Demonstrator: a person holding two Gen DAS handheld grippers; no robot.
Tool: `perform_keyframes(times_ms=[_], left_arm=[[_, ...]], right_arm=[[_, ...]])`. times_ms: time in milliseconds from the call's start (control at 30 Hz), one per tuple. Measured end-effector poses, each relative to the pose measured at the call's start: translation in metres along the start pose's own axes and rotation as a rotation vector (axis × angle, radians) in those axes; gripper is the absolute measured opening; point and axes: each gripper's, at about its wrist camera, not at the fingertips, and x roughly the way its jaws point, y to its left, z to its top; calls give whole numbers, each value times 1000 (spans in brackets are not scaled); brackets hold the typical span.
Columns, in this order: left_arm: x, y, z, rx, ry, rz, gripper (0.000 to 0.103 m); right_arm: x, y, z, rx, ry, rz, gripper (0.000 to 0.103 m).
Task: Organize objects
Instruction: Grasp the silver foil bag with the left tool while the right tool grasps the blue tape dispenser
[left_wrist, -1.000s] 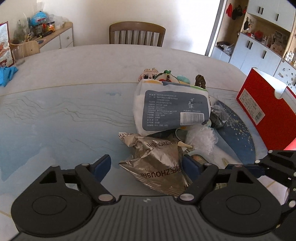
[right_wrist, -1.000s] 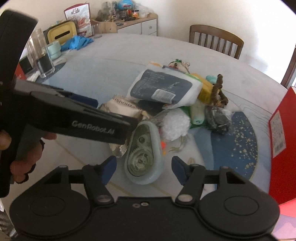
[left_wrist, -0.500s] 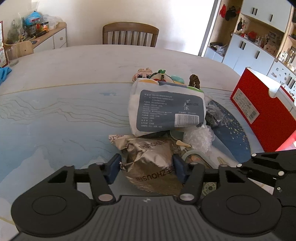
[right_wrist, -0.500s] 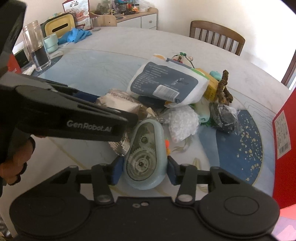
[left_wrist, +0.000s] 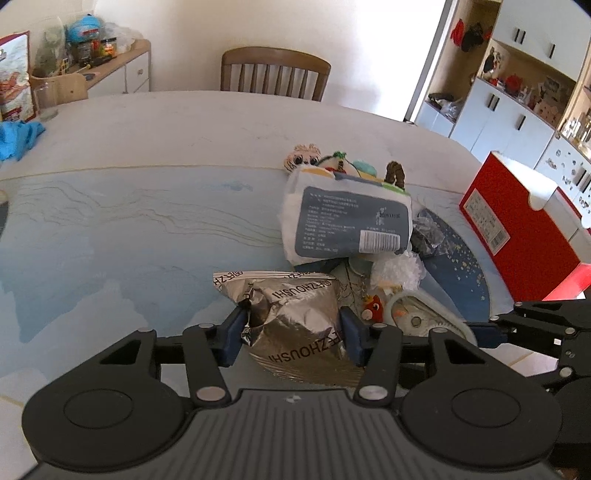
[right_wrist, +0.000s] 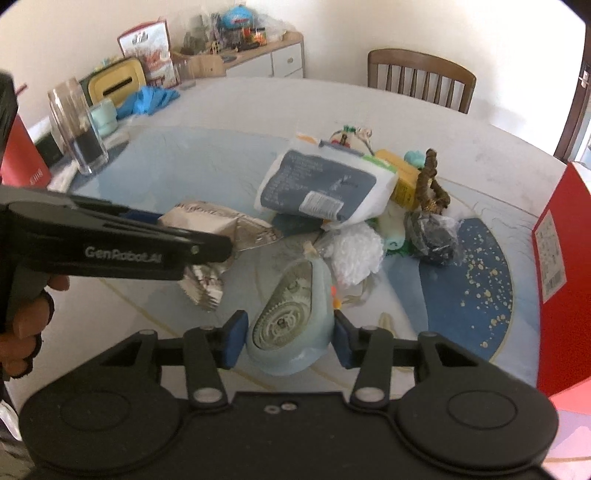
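My left gripper is shut on a crinkled silver foil snack bag, its pads pressed on both sides; the bag also shows in the right wrist view, lifted a little off the table. My right gripper is shut on a pale blue correction-tape dispenser with visible gears, tilted up off the table. Behind them lies a pile: a white and grey packet, a white fluffy bag, a dark wrapped item, a yellow box and small plush toys.
A red box stands at the right, by a dark blue speckled mat. A glass, a blue cloth and a yellow container sit at the far left. A wooden chair stands behind the table.
Both grippers were open around their objects and have closed on them. The foil bag and the dispenser have been raised and drawn back from the pile.
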Motion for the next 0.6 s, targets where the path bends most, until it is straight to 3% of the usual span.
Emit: perform_keyframes(times_ms=[33,100,300,600], left_arm=[[-4,0,1,1,-4,1,53],[-13,1,2,4,-14,-2,53],[-29,0,4,4,-39,-13,53],[-53,-20,15,69,-63,-36,53]], right_arm=[[-3,-1,0,5,-3,6,27],[-9,-2,1,12,-19,-17,15],[-10,-3,-2,20,-15,-20,14],[-55,-19,9,130,-116,-22,14]])
